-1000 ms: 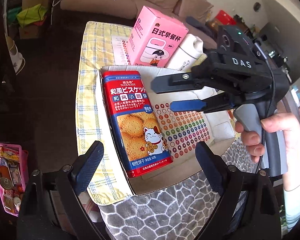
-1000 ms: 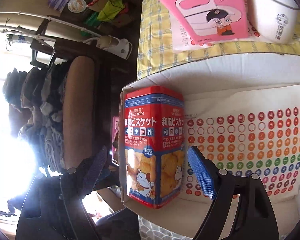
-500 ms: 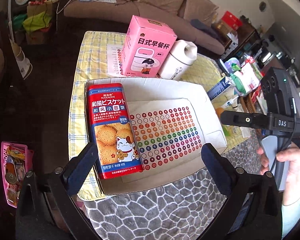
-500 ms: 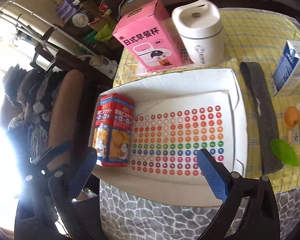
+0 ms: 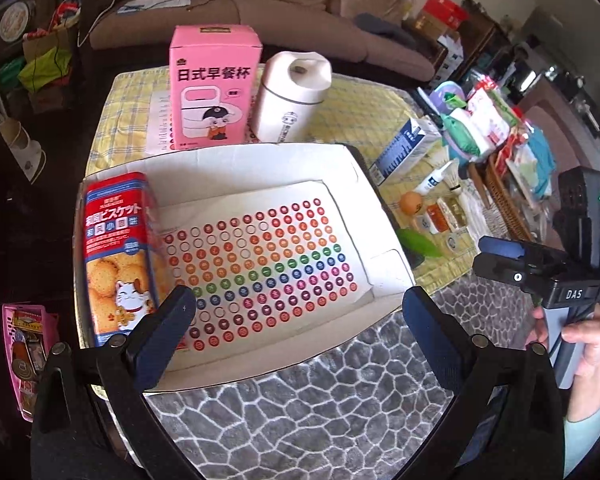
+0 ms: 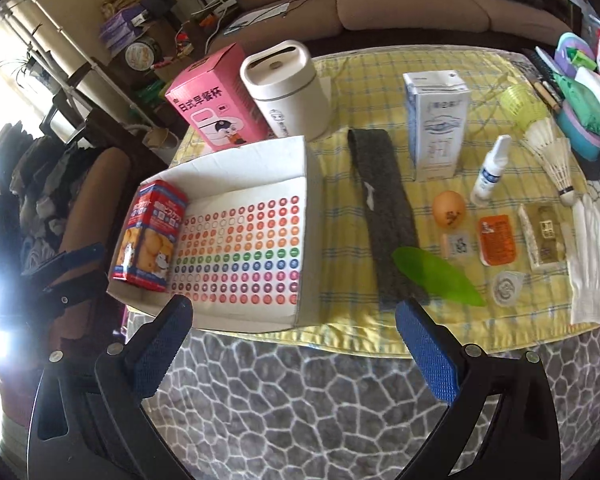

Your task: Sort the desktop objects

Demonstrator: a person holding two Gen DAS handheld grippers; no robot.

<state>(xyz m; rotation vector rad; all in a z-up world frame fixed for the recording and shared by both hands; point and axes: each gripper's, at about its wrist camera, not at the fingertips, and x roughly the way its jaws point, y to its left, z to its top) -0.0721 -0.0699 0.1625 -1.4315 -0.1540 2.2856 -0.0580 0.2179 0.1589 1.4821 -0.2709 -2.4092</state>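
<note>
With the biscuit tin [image 5: 118,256] lying in the white tray [image 5: 260,160], both the left tool [image 5: 296,320] and right tool [image 6: 292,344] are hanging wide open and empty, best aiming squarely at the milk carton [image 6: 436,124] next.

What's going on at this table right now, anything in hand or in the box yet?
A person holds a gripper in each hand, and both the left gripper and the right gripper are open and empty above the table's near edge. The red biscuit tin lies in the white box. The pink carton, white jar, milk carton and small items remain outside on the yellow cloth.
</note>
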